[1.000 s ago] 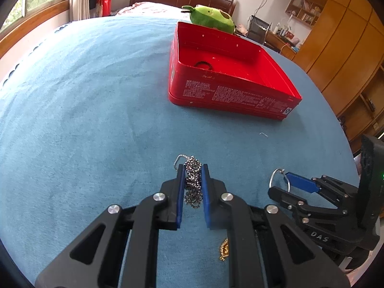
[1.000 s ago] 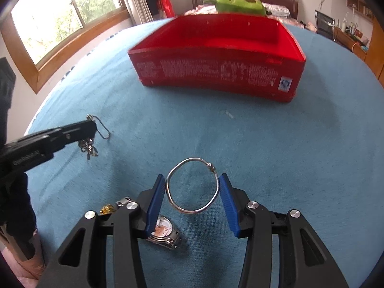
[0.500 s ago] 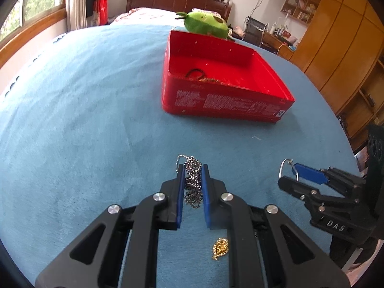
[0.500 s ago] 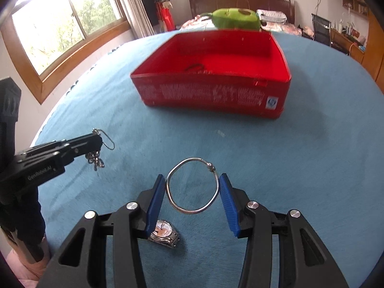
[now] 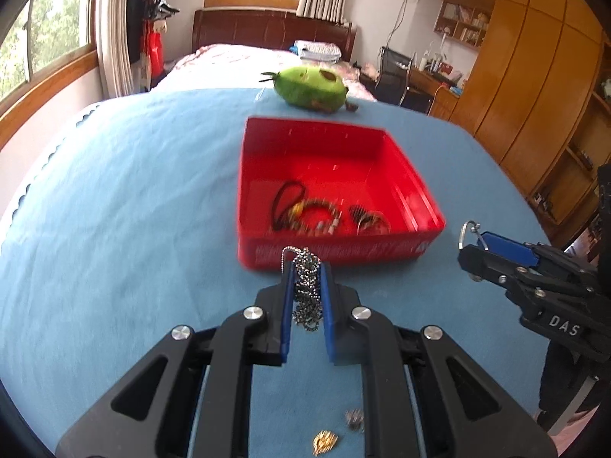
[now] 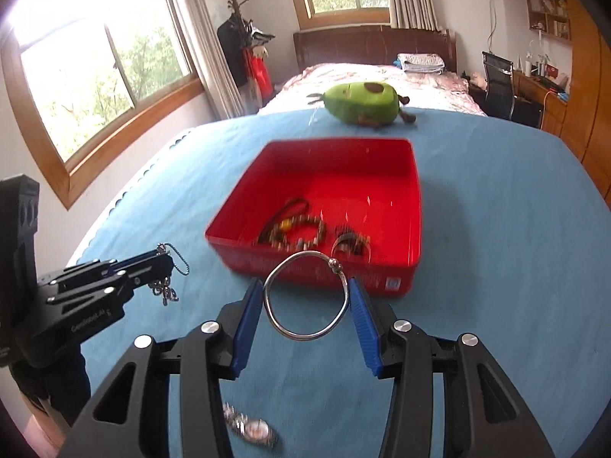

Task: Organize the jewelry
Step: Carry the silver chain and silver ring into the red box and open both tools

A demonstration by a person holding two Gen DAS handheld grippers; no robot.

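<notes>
Carrying step: left gripper (image 5: 307, 278) pinching ball chain (image 5: 305, 290), right gripper (image 6: 306, 297) clamping silver bangle (image 6: 305, 297), both nearing red box (image 5: 420, 194); next likely releasing over box.

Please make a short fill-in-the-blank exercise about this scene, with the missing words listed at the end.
1. The left claw is shut on a silver ball ____.
2. The right claw holds a silver bangle in front of a box whose colour is ____.
3. The plush toy behind the box is ____ in colour.
4. On the blue cloth under the right claw lies a ____.

Missing words: chain; red; green; watch
</notes>
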